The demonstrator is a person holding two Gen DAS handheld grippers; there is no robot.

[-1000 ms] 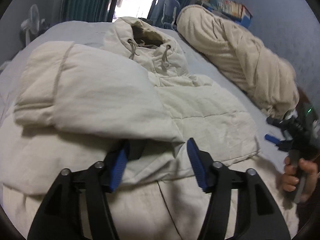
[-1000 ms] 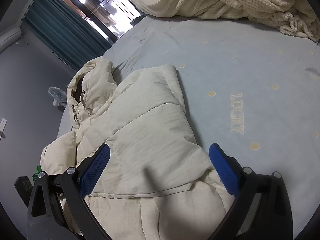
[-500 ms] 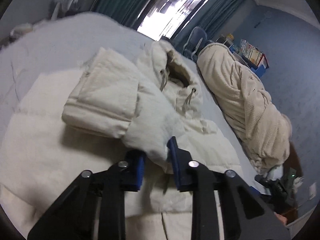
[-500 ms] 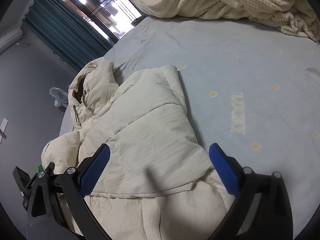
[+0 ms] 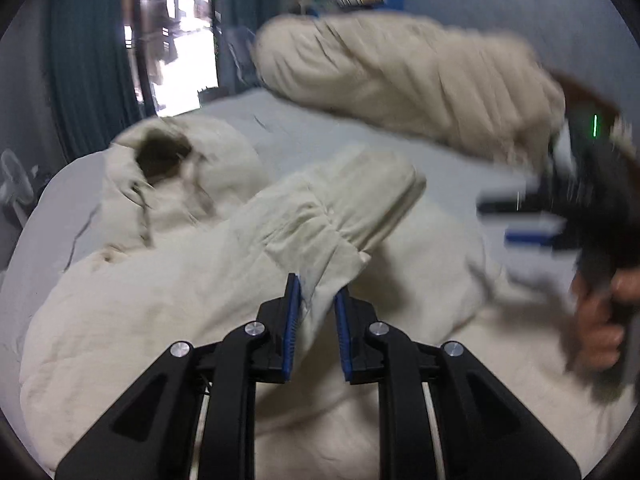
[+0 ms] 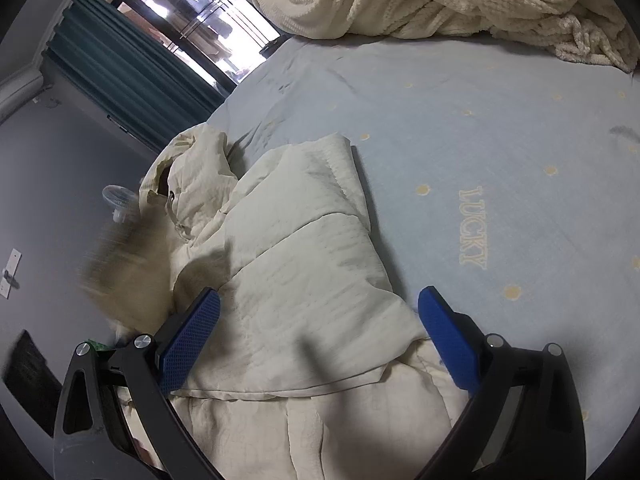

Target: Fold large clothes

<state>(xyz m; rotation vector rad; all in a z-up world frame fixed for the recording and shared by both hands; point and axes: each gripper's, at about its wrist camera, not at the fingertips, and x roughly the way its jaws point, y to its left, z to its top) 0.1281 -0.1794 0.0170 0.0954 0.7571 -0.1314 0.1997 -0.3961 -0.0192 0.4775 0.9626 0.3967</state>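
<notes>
Two grippers, one cream jacket, and several ways I could lose this fold:

Bed (image 6: 500, 128): the pale blue sheet carries the whole job. The jacket lies along its left side in the right wrist view, well apart from the word LUCKY (image 6: 474, 228).

Blanket (image 5: 400, 76): a knitted cream heap past the jacket. I judge that a wide swing could drag the sleeve into it and spoil the fold.

Jacket (image 6: 304, 248): a puffy hooded garment, front panel folded over, hood (image 5: 168, 160) pointing toward the window. Its padding looks springy, so I expect any fold to creep open unless pressed flat.

Sleeve (image 5: 328, 208): raised across the jacket's body, cuff end in my left tool. If I carry it too far, the body beneath may bunch or shift on the sheet.

Left gripper (image 5: 316, 316): its jaws have just been closing, and the blue pads now pinch a thin flap of sleeve fabric. The bite looks shallow. I judge the slick shell could slip out mid-swing.

Right gripper (image 6: 320, 332): jaws spread wide, holding nothing, poised over the jacket's folded panel. With no anchor there, the panel may lift with the sleeve's pull.
</notes>
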